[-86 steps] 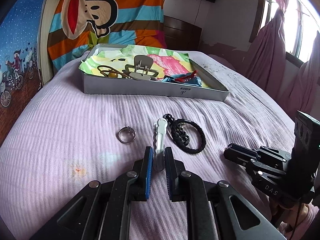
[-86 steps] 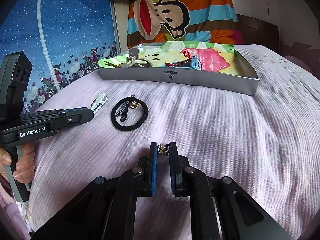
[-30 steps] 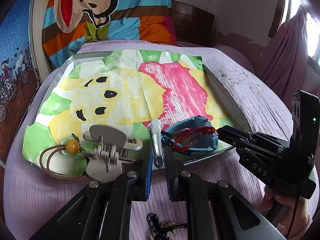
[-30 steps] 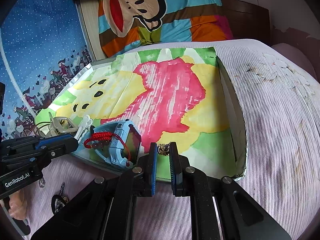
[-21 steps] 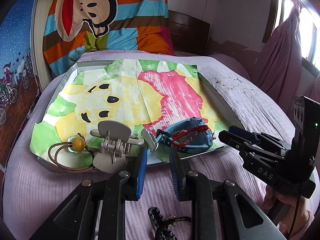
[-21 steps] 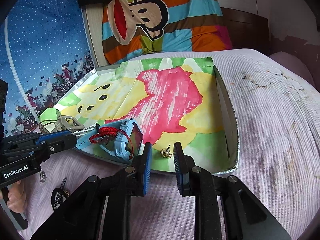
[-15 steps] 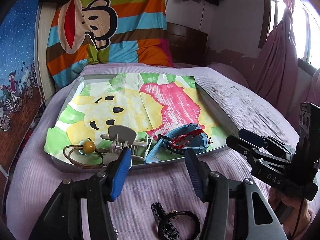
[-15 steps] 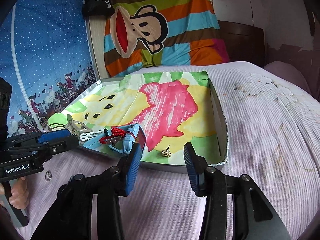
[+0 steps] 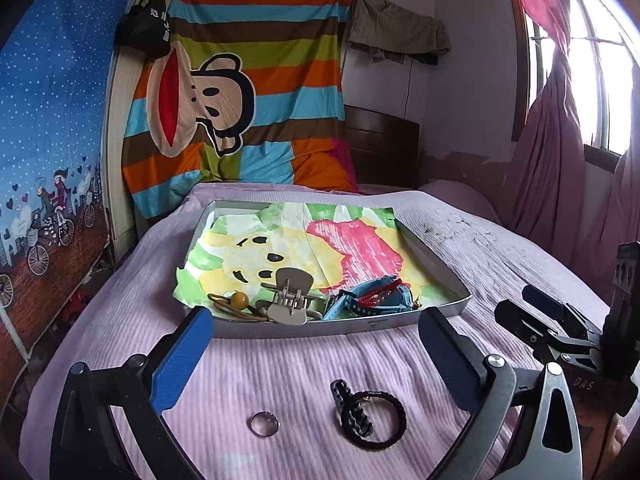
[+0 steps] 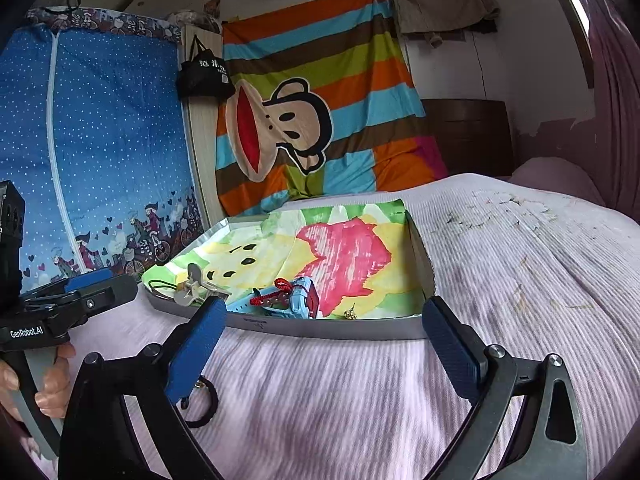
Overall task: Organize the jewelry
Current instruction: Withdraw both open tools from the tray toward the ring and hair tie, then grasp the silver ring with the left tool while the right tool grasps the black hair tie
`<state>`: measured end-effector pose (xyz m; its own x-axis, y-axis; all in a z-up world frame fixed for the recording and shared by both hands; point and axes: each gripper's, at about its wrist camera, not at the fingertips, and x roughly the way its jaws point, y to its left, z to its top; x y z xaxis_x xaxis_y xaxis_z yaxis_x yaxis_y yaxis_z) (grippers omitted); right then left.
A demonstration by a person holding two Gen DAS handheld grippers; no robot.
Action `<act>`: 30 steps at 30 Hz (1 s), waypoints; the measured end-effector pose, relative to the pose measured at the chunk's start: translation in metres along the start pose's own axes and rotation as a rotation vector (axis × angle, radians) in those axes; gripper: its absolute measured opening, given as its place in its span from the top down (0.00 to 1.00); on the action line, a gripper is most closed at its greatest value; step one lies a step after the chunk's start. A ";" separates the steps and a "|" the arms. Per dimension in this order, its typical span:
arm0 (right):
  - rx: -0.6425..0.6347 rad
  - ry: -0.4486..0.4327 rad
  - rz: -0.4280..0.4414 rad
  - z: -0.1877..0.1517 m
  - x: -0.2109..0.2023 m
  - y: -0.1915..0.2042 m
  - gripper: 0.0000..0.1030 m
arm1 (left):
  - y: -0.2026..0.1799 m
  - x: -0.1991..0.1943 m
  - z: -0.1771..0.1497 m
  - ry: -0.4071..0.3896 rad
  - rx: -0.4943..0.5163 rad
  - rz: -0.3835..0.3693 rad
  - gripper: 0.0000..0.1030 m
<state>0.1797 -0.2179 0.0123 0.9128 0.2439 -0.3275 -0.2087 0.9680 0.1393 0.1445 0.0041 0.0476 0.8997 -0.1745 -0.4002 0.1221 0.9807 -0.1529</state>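
A silver tray [image 9: 440,266] lined with a painted sheet lies on the bed. Along its near edge rest a grey hair claw [image 9: 290,304], a bead hair tie [image 9: 239,300], a blue watch [image 9: 384,300] under a red bead bracelet, and a small gold earring [image 10: 350,314]. On the bedspread in front of the tray lie a silver ring [image 9: 264,424] and a black braided bracelet [image 9: 372,420]. My left gripper [image 9: 314,316] and my right gripper [image 10: 325,312] hover before the tray. The jaws of both are opening wide, with nothing between them.
The purple bedspread [image 10: 520,280] stretches to the right of the tray. A striped monkey blanket [image 9: 240,100] hangs behind the bed, a blue fabric wardrobe [image 10: 100,140] stands at the left, and pink curtains [image 9: 560,180] hang at the right. A hand [image 10: 52,380] holds the left gripper's handle.
Both grippers have opened and drawn back from the tray. The left one let go of a pale hair clip, the right one of the gold earring; both things now lie in the tray.
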 end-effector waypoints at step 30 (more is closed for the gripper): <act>-0.090 0.065 0.079 -0.039 -0.025 0.049 0.01 | 0.046 -0.019 -0.040 0.213 0.010 0.063 0.01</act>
<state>0.1331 -0.1740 -0.0089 0.8682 0.3202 -0.3792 -0.3123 0.9463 0.0841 0.1164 0.0492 0.0119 0.7970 -0.1264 -0.5905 0.0737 0.9909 -0.1127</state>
